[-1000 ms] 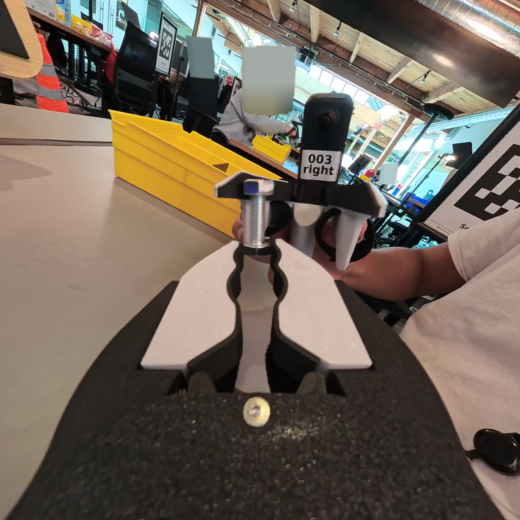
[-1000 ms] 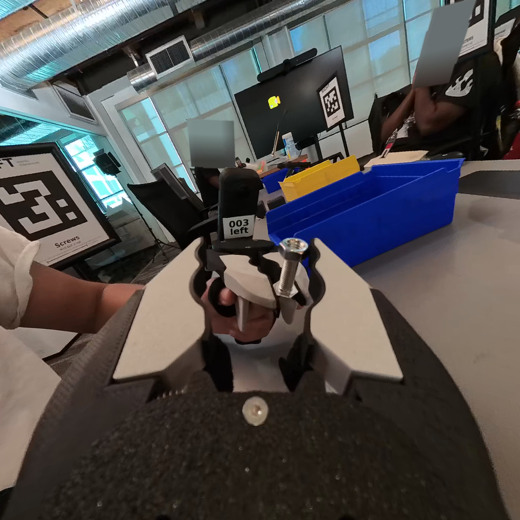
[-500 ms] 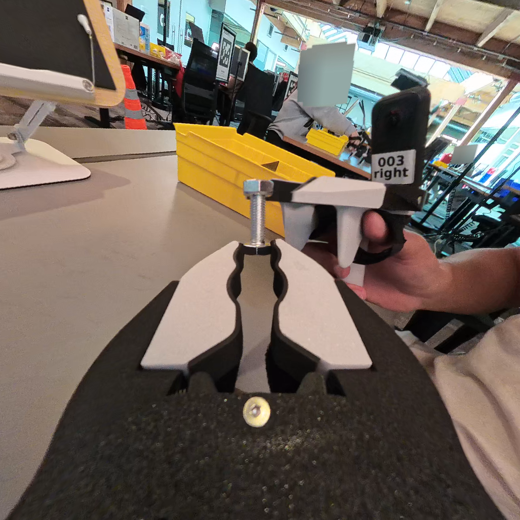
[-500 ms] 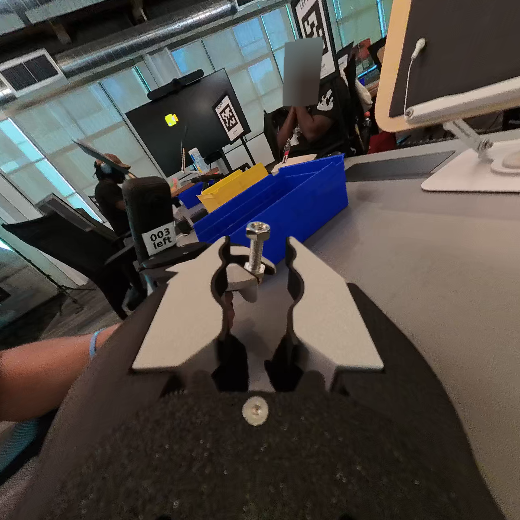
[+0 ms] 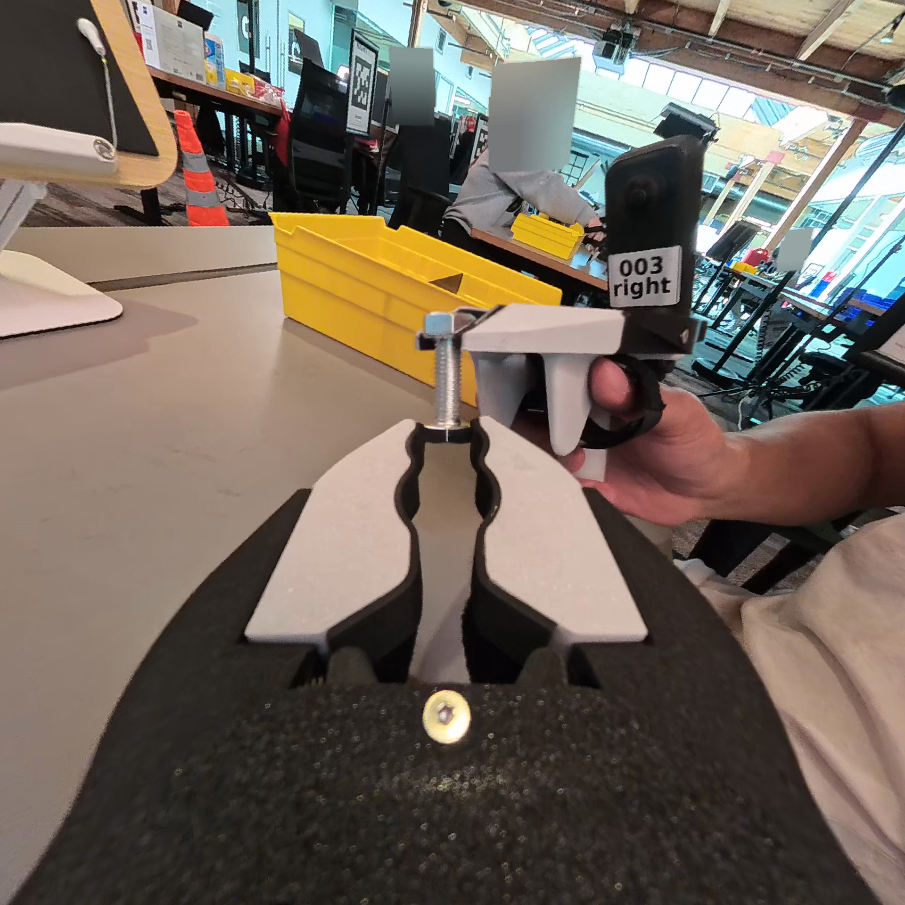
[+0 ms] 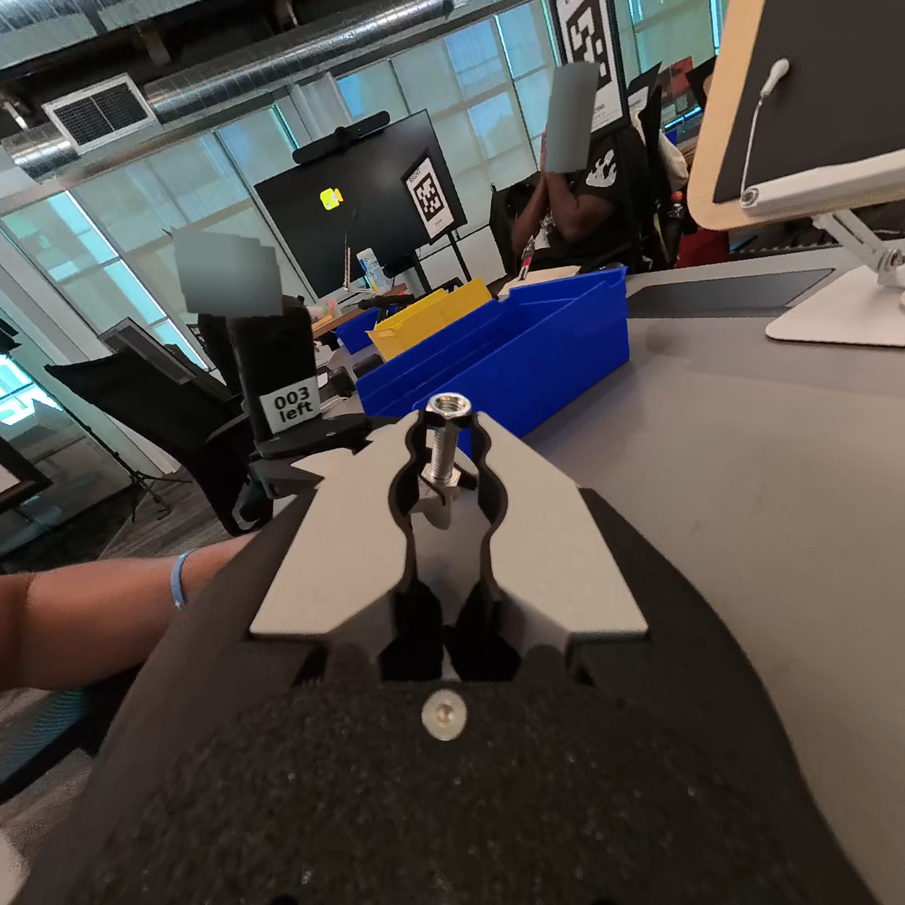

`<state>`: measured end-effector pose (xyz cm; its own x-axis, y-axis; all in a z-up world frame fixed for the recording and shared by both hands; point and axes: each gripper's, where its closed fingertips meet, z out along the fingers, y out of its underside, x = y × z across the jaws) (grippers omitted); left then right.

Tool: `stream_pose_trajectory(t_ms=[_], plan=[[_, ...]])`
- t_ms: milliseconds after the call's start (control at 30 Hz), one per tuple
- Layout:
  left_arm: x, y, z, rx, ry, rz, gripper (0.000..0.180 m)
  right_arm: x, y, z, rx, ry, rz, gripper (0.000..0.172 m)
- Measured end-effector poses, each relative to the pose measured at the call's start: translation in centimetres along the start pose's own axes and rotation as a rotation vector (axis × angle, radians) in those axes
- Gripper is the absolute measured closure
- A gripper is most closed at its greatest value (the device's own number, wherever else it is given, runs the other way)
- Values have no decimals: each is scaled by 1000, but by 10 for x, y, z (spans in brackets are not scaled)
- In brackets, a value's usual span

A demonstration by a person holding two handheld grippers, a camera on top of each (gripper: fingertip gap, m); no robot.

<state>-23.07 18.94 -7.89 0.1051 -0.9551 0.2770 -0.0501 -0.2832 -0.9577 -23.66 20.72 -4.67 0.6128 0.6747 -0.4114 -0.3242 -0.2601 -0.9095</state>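
Note:
My left gripper (image 5: 446, 433) is shut on the lower end of a silver bolt (image 5: 448, 387) and holds it upright above the grey table (image 5: 147, 440). A hex nut (image 5: 439, 325) sits on the bolt's top end. My right gripper (image 6: 448, 416) comes in level from the right and is shut on that nut (image 6: 448, 407), with both pads against its flats. In the right wrist view the bolt's shaft (image 6: 440, 450) runs down between my fingers to the left gripper's tips (image 6: 436, 489). In the left wrist view the right gripper's fingers (image 5: 538, 325) reach the nut from the right.
A yellow bin (image 5: 372, 289) stands on the table behind the bolt. A blue bin (image 6: 514, 357) stands on the other side. A white stand base (image 5: 44, 294) with a tablet-like board is at the table's edge. Seated people and an orange cone (image 5: 198, 171) are beyond the table.
My right gripper's jaws have closed from wide open onto the nut at the bolt's top. The left gripper has kept its hold on the bolt while both grippers swung round.

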Motion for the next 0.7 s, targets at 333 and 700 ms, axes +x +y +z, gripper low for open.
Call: stream_pose_trajectory(t_ms=[333, 700], plan=[[29, -14, -8, 88, 273, -161, 163, -27, -11, -8, -7, -292, -58, 155], [41, -2, -1, 6, 303, -103, 163, -25, 2, -31, -333, -378, -311, 153]])
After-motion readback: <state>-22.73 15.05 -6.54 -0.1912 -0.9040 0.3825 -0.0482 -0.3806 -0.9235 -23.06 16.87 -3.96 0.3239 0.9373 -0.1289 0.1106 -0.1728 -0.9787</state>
